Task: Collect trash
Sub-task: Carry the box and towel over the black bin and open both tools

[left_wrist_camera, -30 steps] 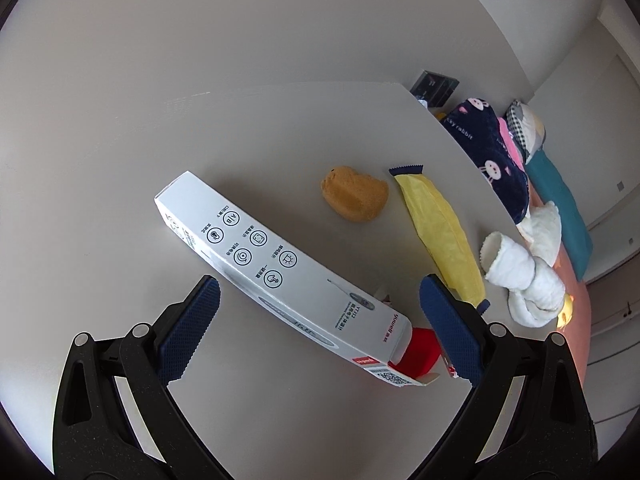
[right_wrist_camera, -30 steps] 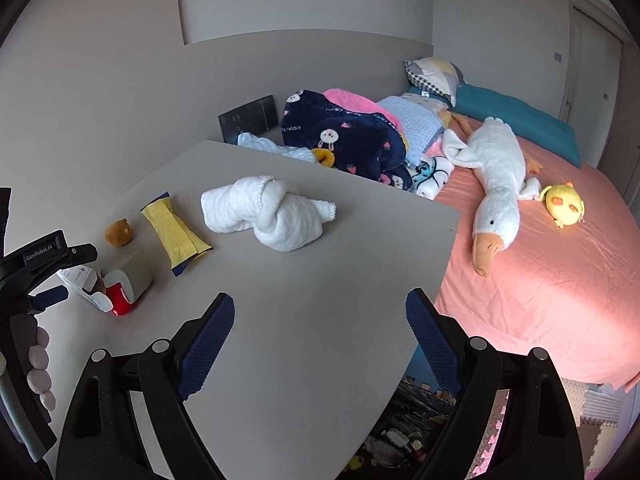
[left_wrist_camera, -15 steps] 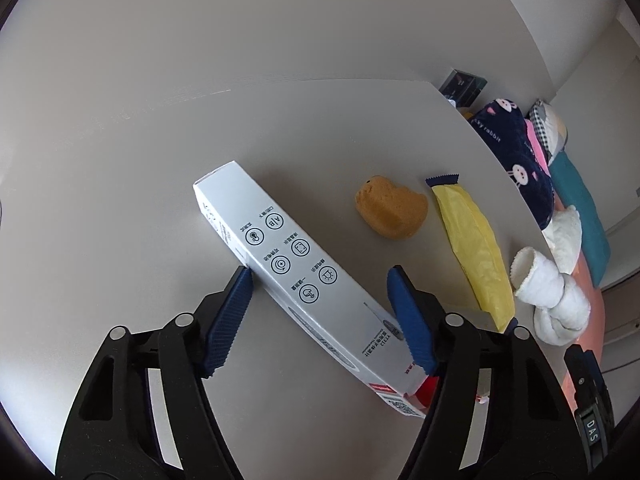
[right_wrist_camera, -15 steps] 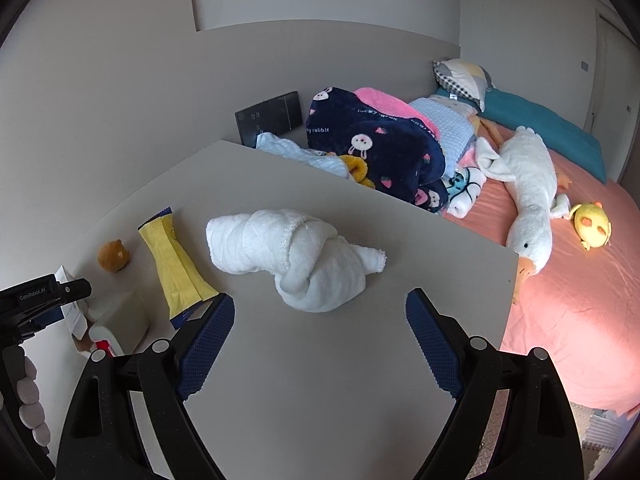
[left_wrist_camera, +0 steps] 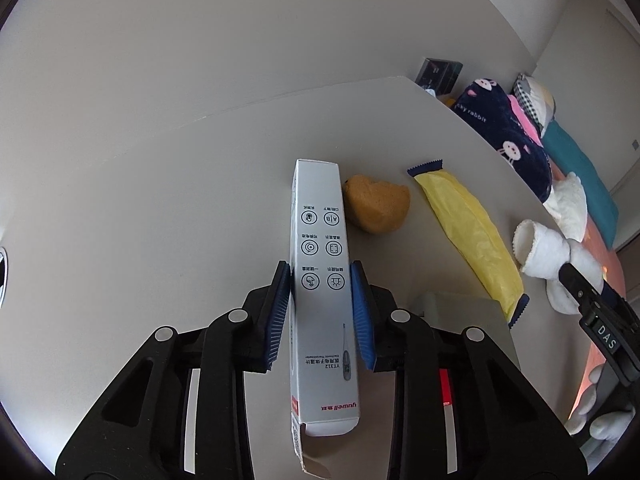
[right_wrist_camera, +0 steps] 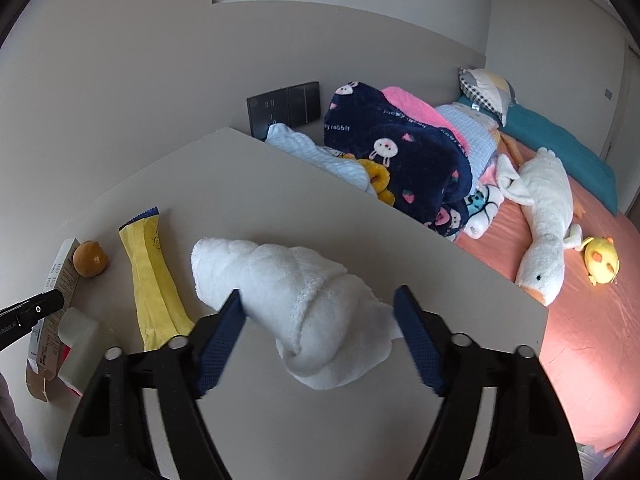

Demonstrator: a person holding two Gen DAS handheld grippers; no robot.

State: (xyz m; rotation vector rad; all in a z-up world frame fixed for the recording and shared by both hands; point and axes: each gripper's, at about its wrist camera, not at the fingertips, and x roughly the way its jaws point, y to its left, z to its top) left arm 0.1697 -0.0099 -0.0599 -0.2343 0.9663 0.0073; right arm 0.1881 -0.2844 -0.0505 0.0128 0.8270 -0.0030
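Beige bench (left_wrist_camera: 200,240) beside bed: left tool (left_wrist_camera: 320,312) closing onto white box (left_wrist_camera: 322,280), right tool (right_wrist_camera: 320,340) closing around rolled towel (right_wrist_camera: 296,292), pads not yet pressing; next, probably lifting both clear.

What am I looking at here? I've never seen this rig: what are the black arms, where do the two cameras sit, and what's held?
A person holds a two-fingered claw in each hand; each camera looks along its claw. The left claw is closing on a white thermometer box and its pads already touch the box's sides. The right claw is closing around a knotted white towel, not yet gripping it. Also on the table: a yellow wrapper and a small brown toy.
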